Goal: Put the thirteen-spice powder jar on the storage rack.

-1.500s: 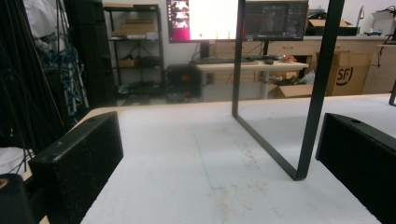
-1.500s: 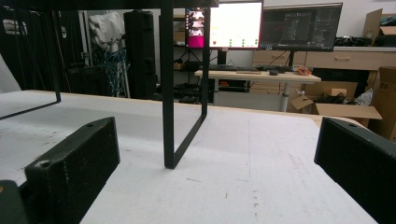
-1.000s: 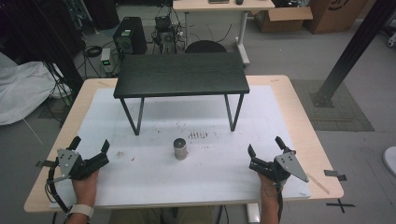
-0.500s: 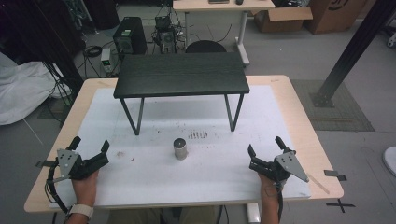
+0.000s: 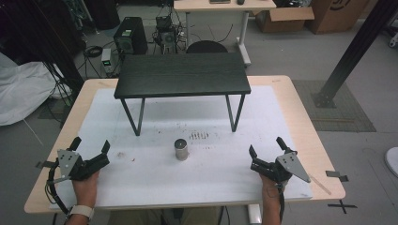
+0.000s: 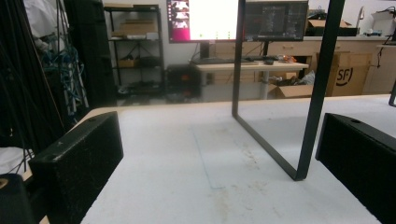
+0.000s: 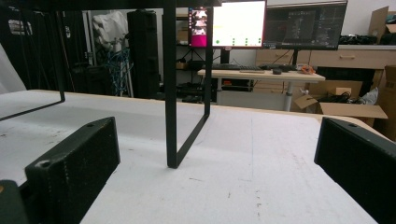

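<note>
the left gripper (image 5: pixel 89 150) rests at the near left corner of the white mat (image 5: pixel 155 183), held in a hand (image 5: pixel 84 187) that comes up from the bottom edge; its jaws stand spread wide with nothing between them. in the left gripper view the two black jaws sit far apart at the frame's sides, and between them lie bare mat and one black leg frame (image 6: pixel 299 154) of the small table.

near the middle of the mat stands a small grey metal cylinder (image 5: pixel 181 149), upright, alone, well apart from both grippers and roughly midway between them. just behind it rises the low black table (image 5: pixel 183 75), its legs planted on the mat.

the right gripper (image 5: pixel 266 152) sits at the near right corner, its jaws likewise spread and holding nothing. in the right gripper view, another black leg frame (image 7: pixel 171 116) stands between the open jaws, farther off.
</note>
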Demonstrator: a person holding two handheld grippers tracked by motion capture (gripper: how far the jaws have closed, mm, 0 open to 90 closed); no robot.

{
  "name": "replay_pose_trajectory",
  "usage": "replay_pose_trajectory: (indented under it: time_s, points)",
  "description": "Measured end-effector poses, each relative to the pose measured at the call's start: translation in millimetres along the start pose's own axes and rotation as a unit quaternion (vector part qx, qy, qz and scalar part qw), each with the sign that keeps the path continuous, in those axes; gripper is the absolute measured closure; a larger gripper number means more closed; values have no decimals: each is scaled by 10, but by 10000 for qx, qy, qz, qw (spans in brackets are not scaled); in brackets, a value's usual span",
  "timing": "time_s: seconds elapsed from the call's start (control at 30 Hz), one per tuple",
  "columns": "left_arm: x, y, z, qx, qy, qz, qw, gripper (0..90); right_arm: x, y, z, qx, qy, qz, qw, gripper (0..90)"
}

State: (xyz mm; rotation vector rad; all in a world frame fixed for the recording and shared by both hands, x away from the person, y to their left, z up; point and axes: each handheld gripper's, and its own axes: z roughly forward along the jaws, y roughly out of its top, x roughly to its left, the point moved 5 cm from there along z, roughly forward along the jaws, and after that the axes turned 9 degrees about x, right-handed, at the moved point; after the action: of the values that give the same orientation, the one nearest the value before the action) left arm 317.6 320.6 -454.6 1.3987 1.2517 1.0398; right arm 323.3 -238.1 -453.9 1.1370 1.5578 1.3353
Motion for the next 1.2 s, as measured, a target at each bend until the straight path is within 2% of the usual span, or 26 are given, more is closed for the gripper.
replay_pose_trajectory:
  time_s: [0.23,0.27,0.33,0.43,0.53,0.57,0.6,0.67,0.7,0.73,0.77,0.8,0.87,0.9,0.93,0.97,1.0,1.03,1.1,1.17,1.2]
  points:
    - [-2,4,13,73,-2,0,10000,11,-3,0,2,-1,1,10,10000,0]
    - [-7,17,13,121,-159,-125,9997,9,-3,0,1,-5,2,7,10000,0]
    - [-17,42,3,80,-166,-131,9997,10,-3,0,0,-9,1,7,10000,0]
    - [-70,131,-16,-7,-240,-17,9997,10,-2,0,1,-5,3,3,10000,0]
    - [-164,264,-28,-103,-443,139,9989,10,-3,1,2,-7,4,-1,10000,0]
    - [-232,357,-43,-171,-598,229,9978,10,-3,1,2,-5,6,4,10000,0]
    - [-232,357,-43,-171,-598,229,9978,10,-3,1,2,-5,6,4,10000,0]
    - [-298,440,-53,-206,-801,249,9963,10,-2,1,2,-3,10,2,10000,0]
    - [-366,518,-59,-220,-994,262,9945,8,-3,1,3,-1,12,2,10000,0]
    - [-366,518,-59,-220,-994,262,9945,7,-3,1,3,-1,12,2,10000,0]
    - [-409,570,-62,-215,-1140,261,9929,5,-2,1,3,4,18,0,10000,0]
    - [-409,570,-62,-215,-1140,261,9929,4,-2,1,3,4,18,0,10000,0]
    - [-452,627,-65,-220,-1304,211,9910,2,-2,0,3,8,26,5,10000,0]
    - [-490,675,-66,-212,-1471,149,9888,2,-2,0,4,10,28,4,10000,0]
    - [-490,675,-66,-212,-1471,149,9888,2,-2,0,4,10,28,4,10000,0]
    - [-524,713,-68,-193,-1621,84,9865,2,-2,0,4,13,30,3,10000,0]
    - [-524,713,-68,-193,-1621,84,9865,2,-2,0,4,13,30,3,10000,0]
    - [-557,746,-73,-187,-1723,71,9848,2,-2,0,5,19,32,2,10000,0]
    - [-600,780,-82,-194,-1806,107,9833,2,-1,0,5,19,32,2,10000,0]
    - [-616,791,-84,-195,-1836,121,9827,2,-1,0,6,22,34,0,10000,0]
    - [-664,816,-86,-168,-1948,146,9806,2,-1,0,5,20,35,2,10000,0]
